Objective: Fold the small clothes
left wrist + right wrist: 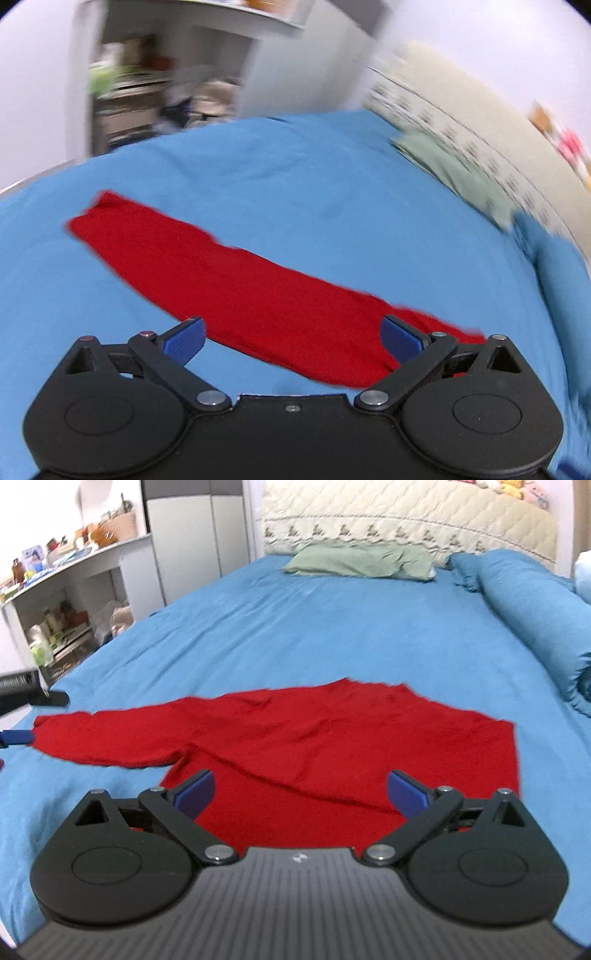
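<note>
Red top (332, 746) lies flat on the blue bedsheet (295, 627), near the foot edge of the bed, with its body spread below the right gripper (301, 794) and one long sleeve (110, 740) stretched out toward the left edge of the bed. Seen from the left wrist, that sleeve (240, 288) runs as a red band across the sheet (295, 192) under the left gripper (293, 338). Both grippers have their blue-padded fingers spread wide apart, with nothing between them; neither touches the cloth. In the right wrist view the tip of the left gripper (16, 736) shows at the picture's left margin, just beside the sleeve's cuff.

Toward the head of the bed lies a pale green pillow (362, 559), against a cream quilted headboard (406, 517). A rolled blue duvet (535, 620) runs along the right edge of the bed, well apart from the top. Beyond the left edge stand a white shelf unit (74, 590) crowded with small items and a white wardrobe (192, 535). The sheet between the top and the pillow is bare. The left wrist view is blurred, so the shelves there show no detail.
</note>
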A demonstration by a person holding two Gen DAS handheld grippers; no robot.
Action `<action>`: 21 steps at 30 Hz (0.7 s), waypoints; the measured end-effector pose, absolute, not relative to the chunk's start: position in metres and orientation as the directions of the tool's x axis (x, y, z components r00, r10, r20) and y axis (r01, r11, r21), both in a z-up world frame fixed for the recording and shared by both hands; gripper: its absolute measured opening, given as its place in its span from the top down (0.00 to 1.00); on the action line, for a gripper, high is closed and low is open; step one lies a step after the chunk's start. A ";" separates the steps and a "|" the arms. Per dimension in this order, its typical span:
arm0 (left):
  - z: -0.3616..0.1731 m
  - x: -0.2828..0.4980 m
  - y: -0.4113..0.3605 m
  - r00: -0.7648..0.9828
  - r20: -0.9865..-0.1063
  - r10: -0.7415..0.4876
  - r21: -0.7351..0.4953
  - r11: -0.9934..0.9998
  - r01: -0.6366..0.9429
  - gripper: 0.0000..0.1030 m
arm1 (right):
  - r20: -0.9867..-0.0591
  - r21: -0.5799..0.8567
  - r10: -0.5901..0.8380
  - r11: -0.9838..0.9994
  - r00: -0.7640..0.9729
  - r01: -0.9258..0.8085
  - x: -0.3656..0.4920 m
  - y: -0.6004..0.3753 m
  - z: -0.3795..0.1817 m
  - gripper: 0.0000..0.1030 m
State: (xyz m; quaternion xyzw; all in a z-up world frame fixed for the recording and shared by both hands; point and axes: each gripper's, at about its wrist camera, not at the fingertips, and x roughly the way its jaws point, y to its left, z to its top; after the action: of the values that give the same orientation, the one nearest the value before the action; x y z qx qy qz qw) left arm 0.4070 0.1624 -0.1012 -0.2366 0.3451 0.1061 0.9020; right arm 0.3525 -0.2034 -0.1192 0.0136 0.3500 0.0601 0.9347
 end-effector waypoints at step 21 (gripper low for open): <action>-0.186 0.446 0.323 0.659 -0.742 0.121 -0.410 0.696 -0.590 0.41 | -0.688 0.068 0.156 0.986 0.709 -0.151 0.398 -0.104 -0.175 0.00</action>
State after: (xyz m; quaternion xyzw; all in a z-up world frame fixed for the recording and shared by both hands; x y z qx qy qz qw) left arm 0.4456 0.3229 -0.1860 -0.3291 0.3560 0.2093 0.8492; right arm 0.3978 -0.1037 -0.1746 0.0034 0.3724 0.0832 0.9243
